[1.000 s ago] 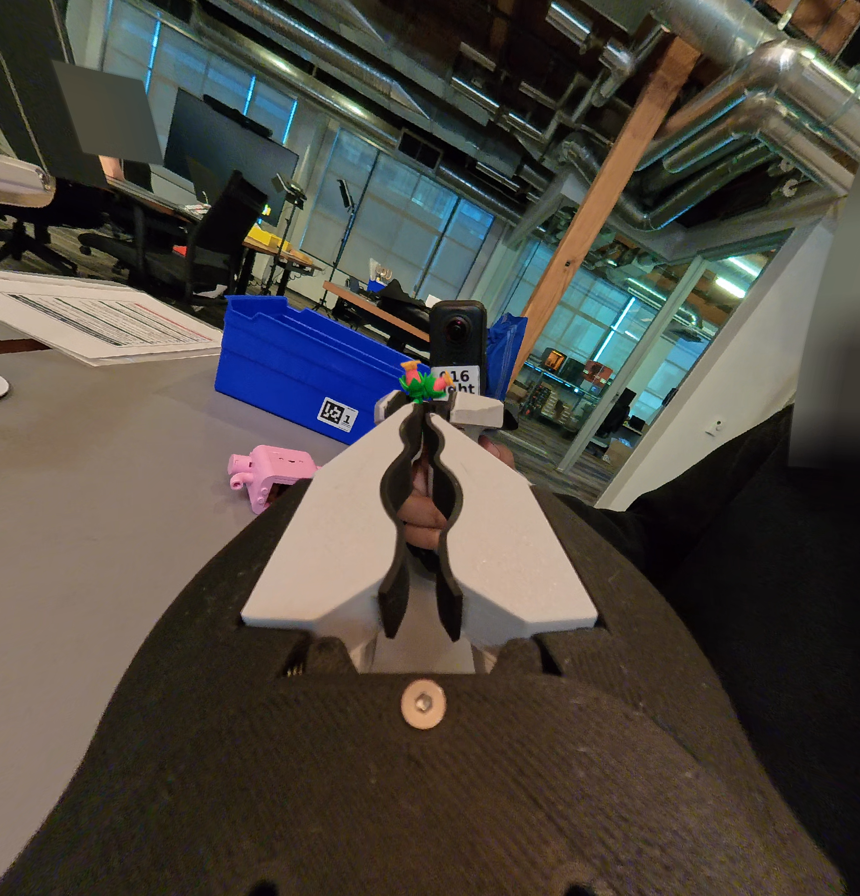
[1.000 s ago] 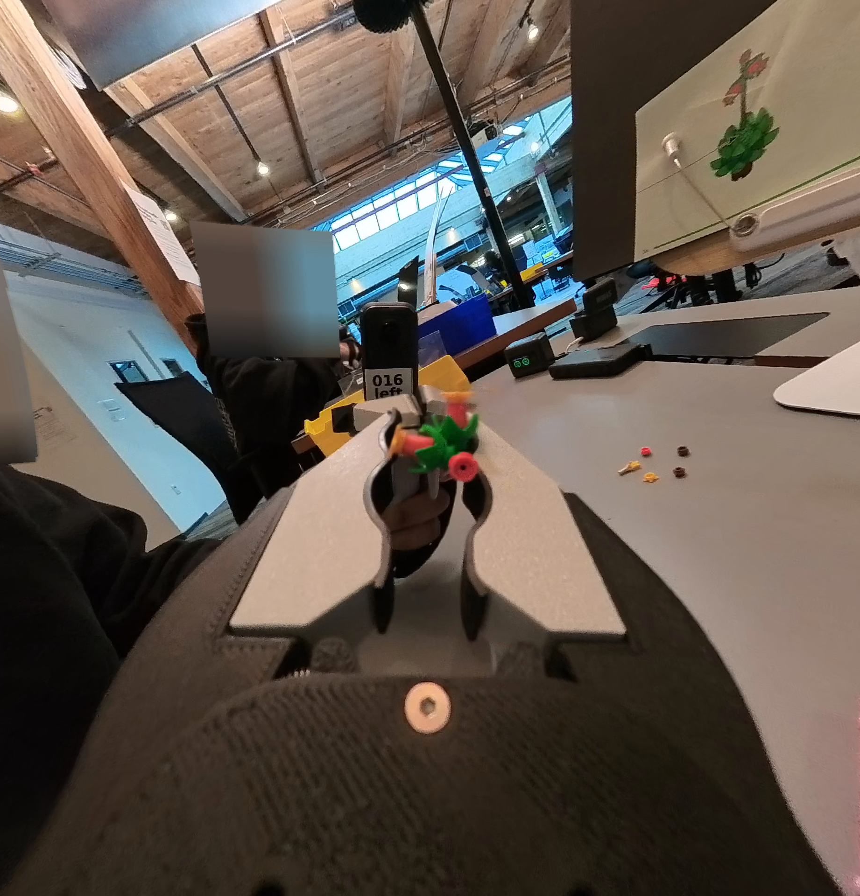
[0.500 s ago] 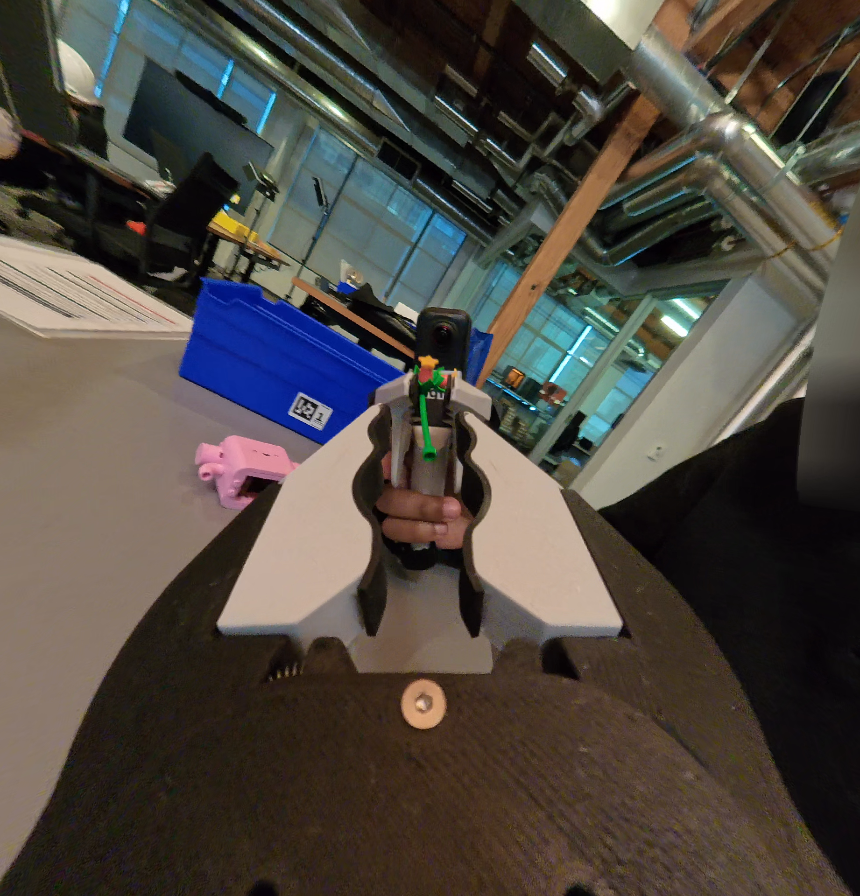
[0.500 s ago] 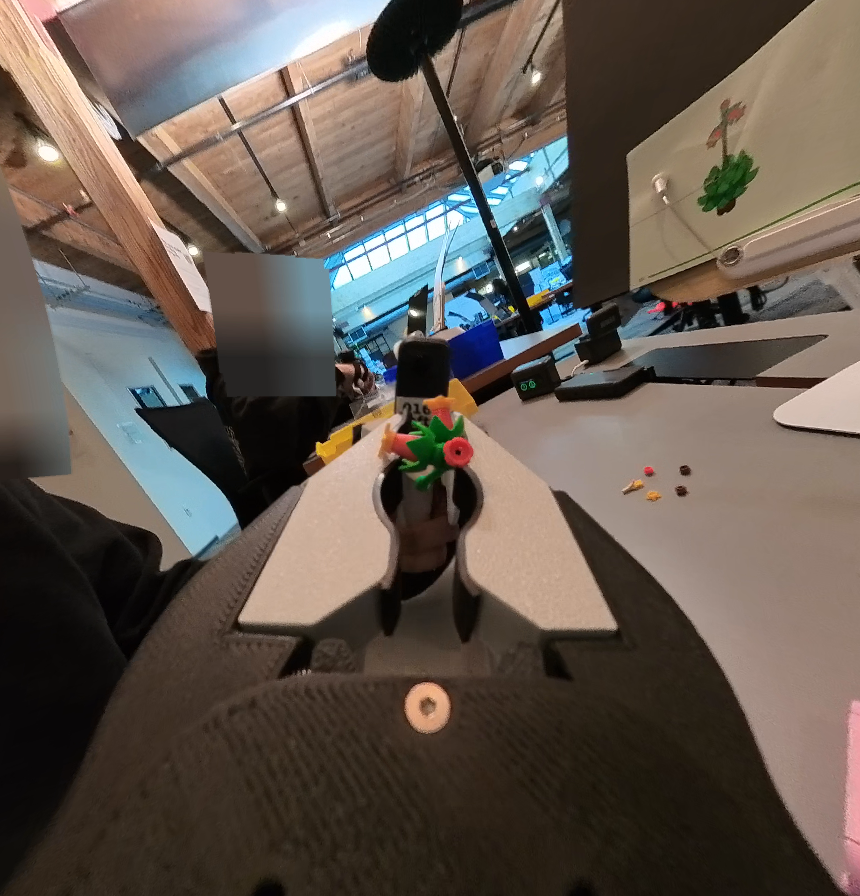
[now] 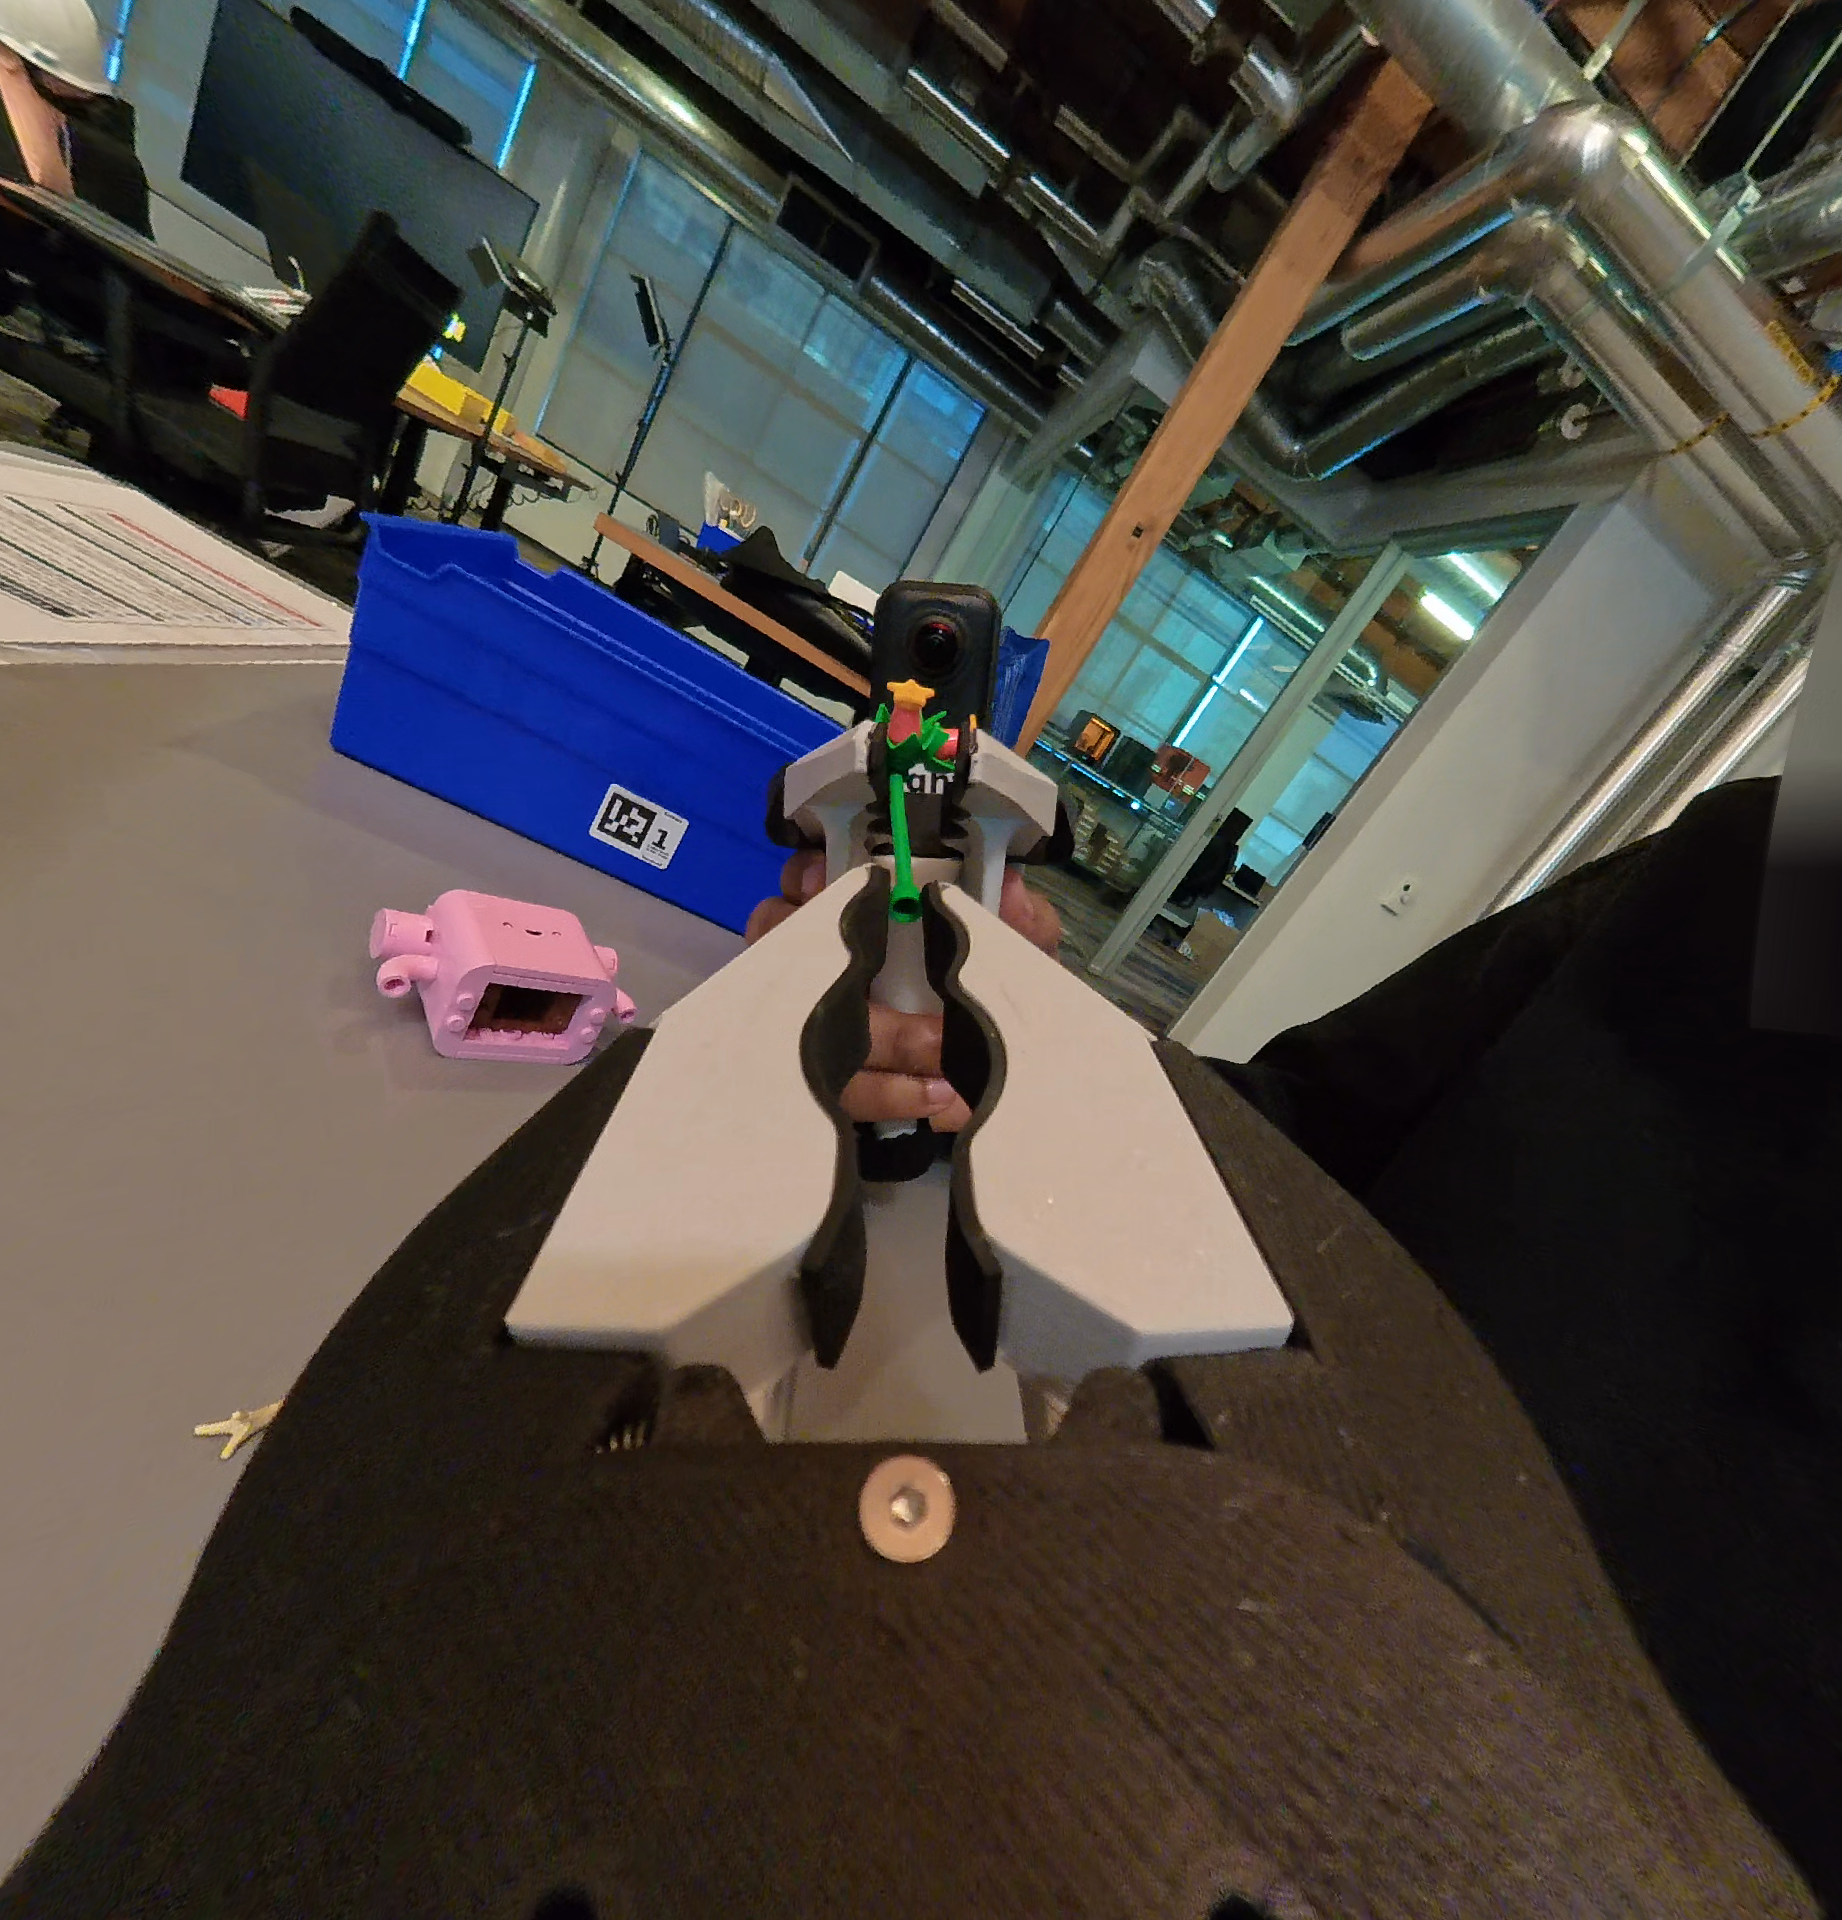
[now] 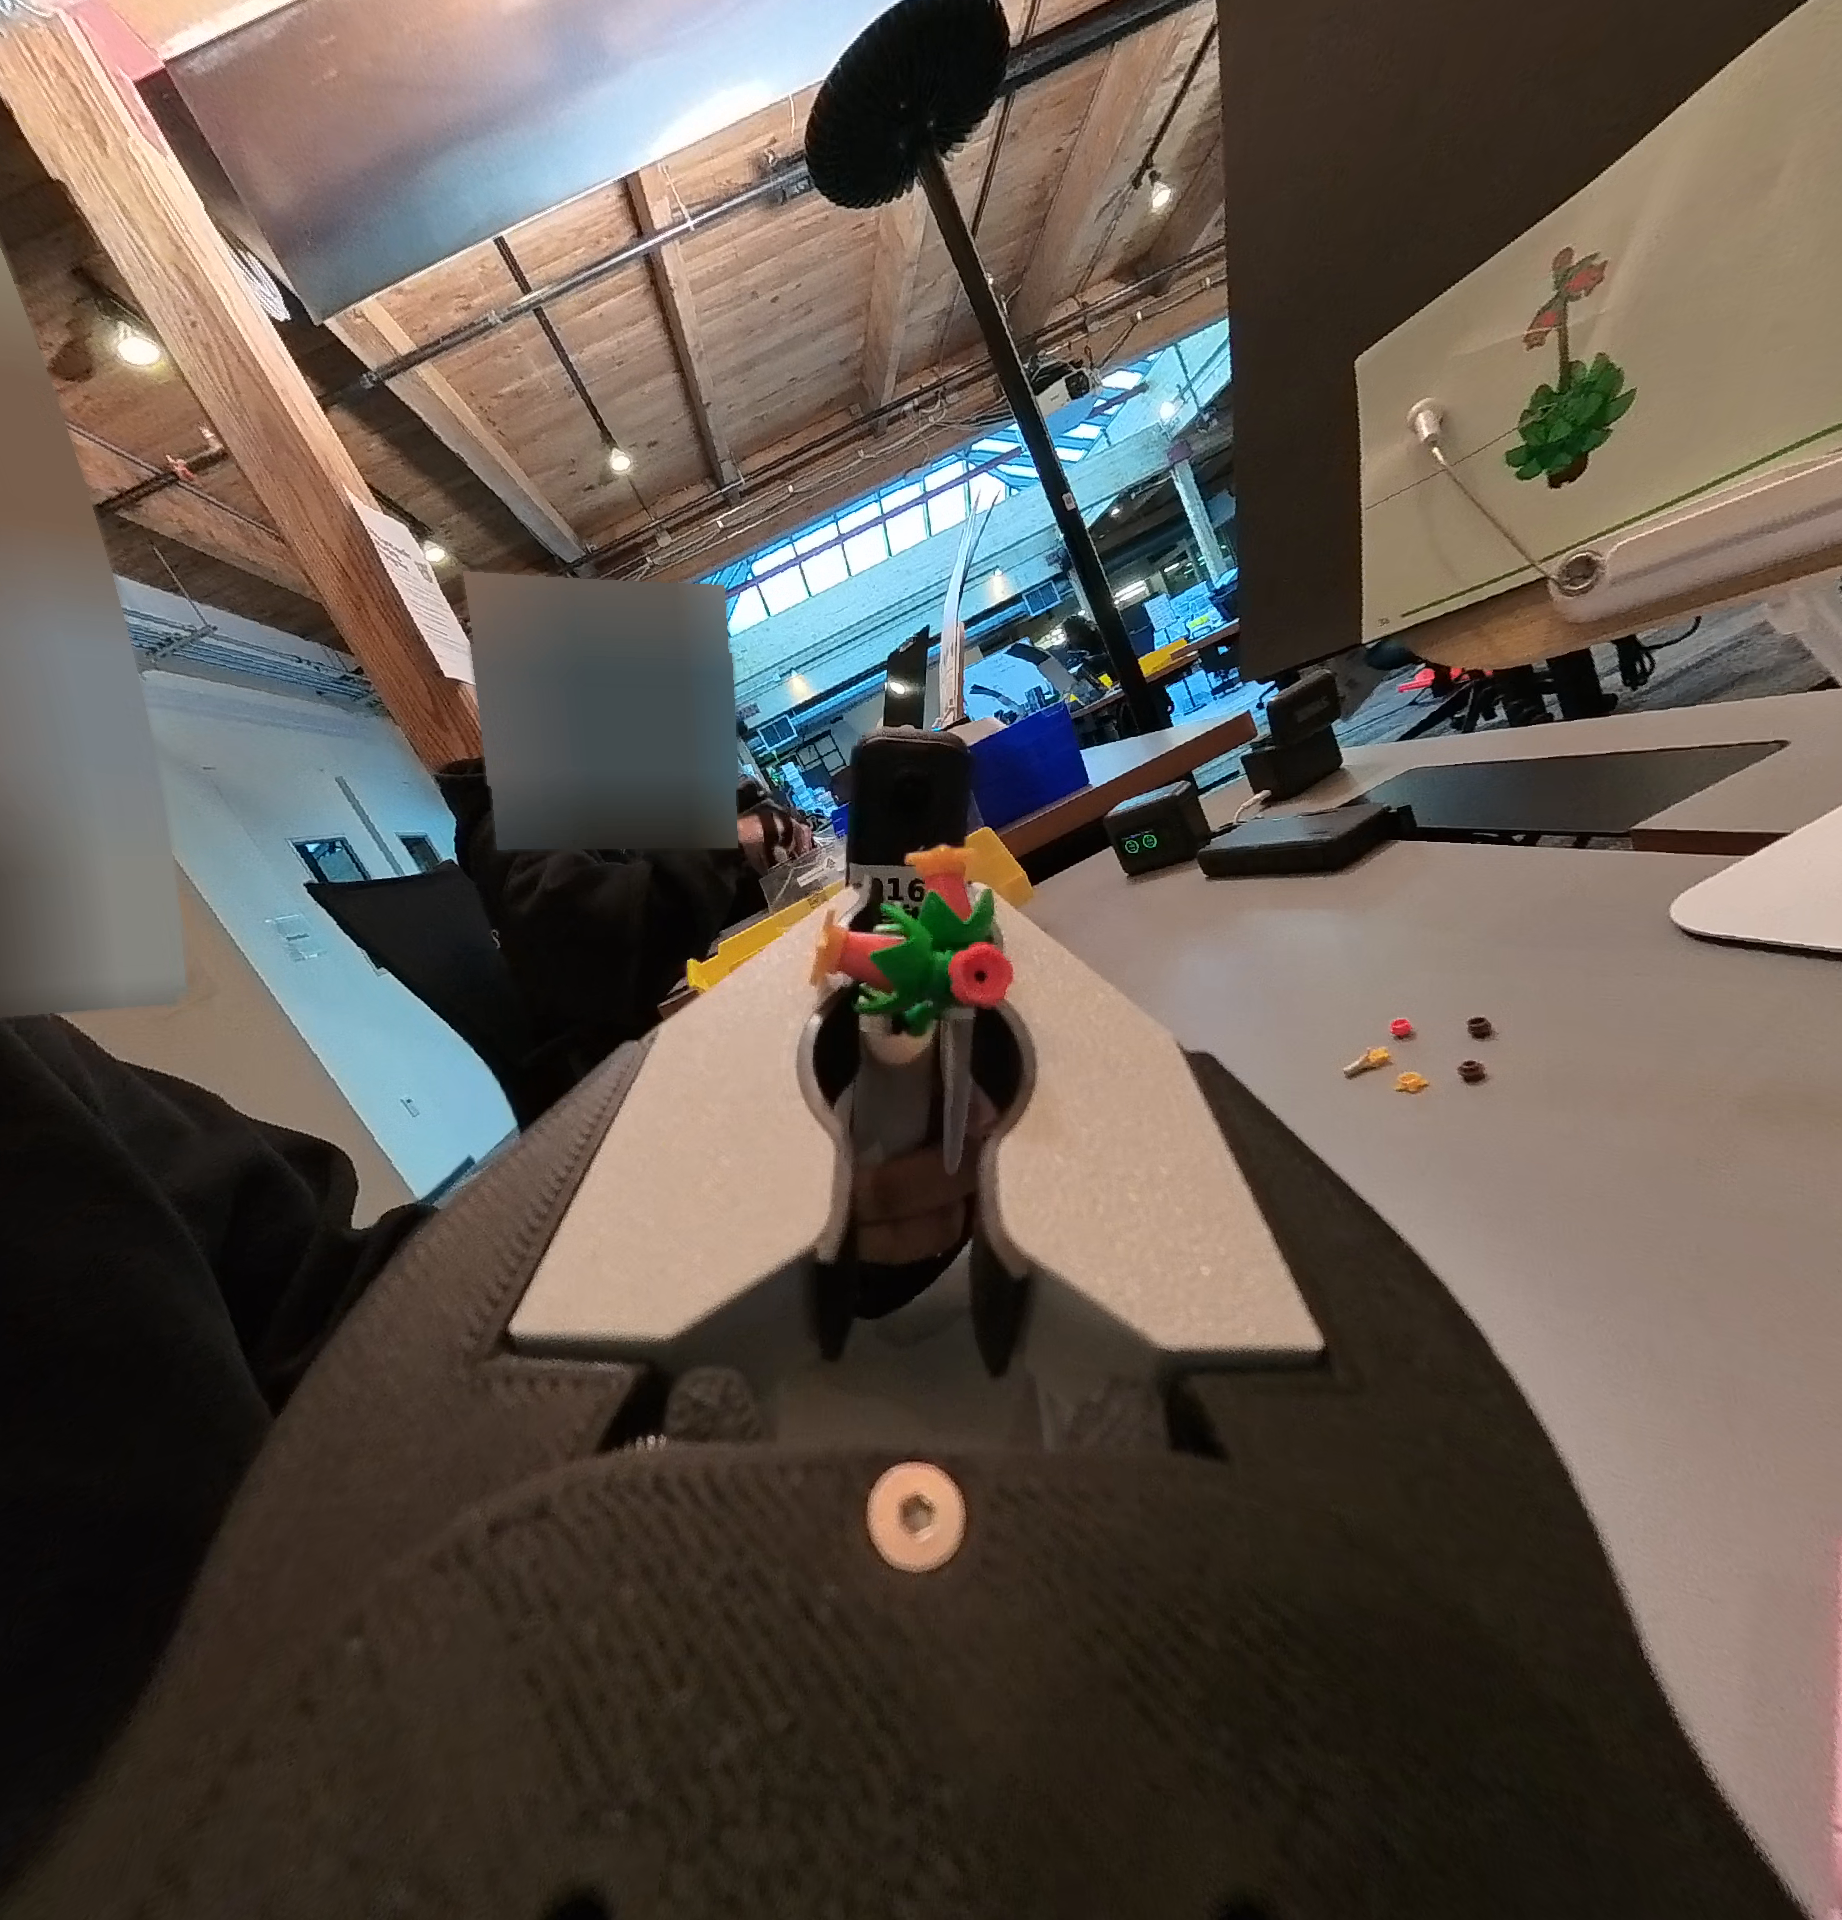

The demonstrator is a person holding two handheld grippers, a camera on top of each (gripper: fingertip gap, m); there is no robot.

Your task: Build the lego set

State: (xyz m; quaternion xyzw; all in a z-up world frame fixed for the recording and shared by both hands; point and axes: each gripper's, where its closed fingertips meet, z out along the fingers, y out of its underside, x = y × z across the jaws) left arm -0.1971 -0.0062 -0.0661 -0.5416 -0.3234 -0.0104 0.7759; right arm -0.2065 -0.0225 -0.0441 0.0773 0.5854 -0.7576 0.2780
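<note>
Grey tabletop (image 5: pixel 148 1091) filled the lower left of my left wrist view, where I saw what the right view lacked: a blue bin (image 5: pixel 543 707) and a pink block figure (image 5: pixel 501 977). Only my right wrist view showed 5 loose small pieces (image 6: pixel 1416 1055) and a monitor (image 6: pixel 1623 416) with a plant picture. Both grippers were raised tip to tip above the table. My right gripper (image 6: pixel 917 997) pinched the flower stem (image 6: pixel 927 961) at its leafy top. Compared with 1 second earlier, my left gripper (image 5: pixel 904 904) had let go and backed down to the stem's free green end; its tips stood narrowly apart, gripping nothing.
</note>
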